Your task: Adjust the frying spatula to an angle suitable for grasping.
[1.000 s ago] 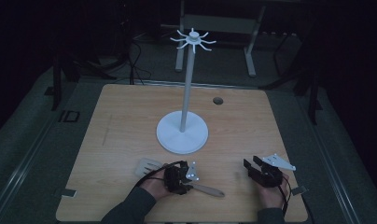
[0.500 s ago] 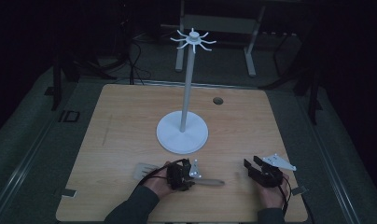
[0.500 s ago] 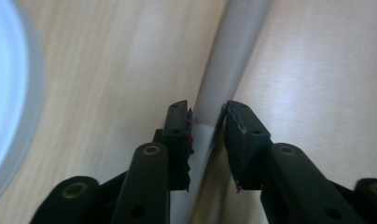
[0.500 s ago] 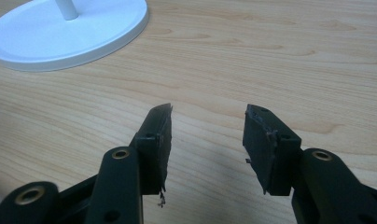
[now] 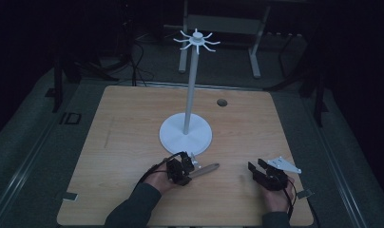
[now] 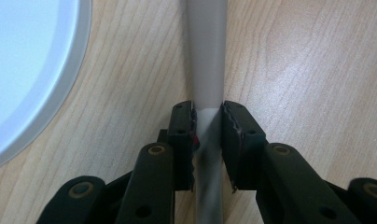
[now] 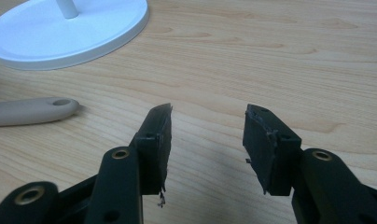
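Wooden tabletop (image 5: 123, 142) bore a white stand (image 5: 186, 134) just beyond the left hand-held gripper (image 6: 207, 116), which pinched a beige handle (image 6: 206, 56); the right hand-held gripper (image 7: 207, 123) sat spread, apart.

My left claw (image 6: 207, 140) has matt black plastic jaws with rough, worn pads around a smooth matt beige handle (image 6: 206, 60). At ten o'clock, the white stand base (image 6: 28, 70) looks smooth, faintly glossy plastic on the pale wood-grain table (image 6: 308, 70).
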`<state>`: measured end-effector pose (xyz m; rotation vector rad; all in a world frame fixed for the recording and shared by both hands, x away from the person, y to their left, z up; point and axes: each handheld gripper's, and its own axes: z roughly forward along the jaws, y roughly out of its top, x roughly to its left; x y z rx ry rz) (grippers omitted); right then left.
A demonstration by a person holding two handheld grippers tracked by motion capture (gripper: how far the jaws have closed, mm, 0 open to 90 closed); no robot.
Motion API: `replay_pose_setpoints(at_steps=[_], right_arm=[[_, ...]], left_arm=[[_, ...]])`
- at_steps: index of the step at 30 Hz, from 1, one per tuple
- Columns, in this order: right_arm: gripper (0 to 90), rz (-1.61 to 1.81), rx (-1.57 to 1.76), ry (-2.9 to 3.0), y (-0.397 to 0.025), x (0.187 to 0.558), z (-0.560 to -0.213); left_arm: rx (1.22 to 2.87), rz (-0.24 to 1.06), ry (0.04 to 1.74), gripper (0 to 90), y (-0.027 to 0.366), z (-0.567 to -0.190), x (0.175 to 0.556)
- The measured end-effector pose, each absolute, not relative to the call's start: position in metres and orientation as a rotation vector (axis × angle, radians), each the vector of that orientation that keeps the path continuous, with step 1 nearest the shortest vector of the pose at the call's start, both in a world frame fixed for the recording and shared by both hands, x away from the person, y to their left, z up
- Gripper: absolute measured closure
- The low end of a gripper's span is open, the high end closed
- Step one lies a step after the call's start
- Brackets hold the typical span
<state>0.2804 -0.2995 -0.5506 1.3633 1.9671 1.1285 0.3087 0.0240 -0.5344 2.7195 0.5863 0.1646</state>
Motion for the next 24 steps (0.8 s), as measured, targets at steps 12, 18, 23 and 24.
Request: replay_pose_setpoints(at_steps=[12, 18, 23, 24], right_arm=[[51.6, 1.13, 1.367, 1.963, -0.301, 0.28, -0.55], [51.6, 1.13, 1.369, 1.962, -0.301, 0.281, -0.551], [51.6, 1.129, 1.366, 1.963, -0.3, 0.28, -0.551], [51.6, 1.128, 1.367, 1.964, -0.3, 0.28, -0.551]], left_arm=[[2.71, 0.191, 0.693, 75.4, 0.023, -0.531, 0.316], [2.672, 0.297, 0.86, 75.4, 0.044, -0.525, 0.323], [2.636, 0.289, 0.948, 75.3, 0.055, -0.528, 0.328], [2.639, 0.293, 0.943, 75.2, 0.055, -0.528, 0.328]])
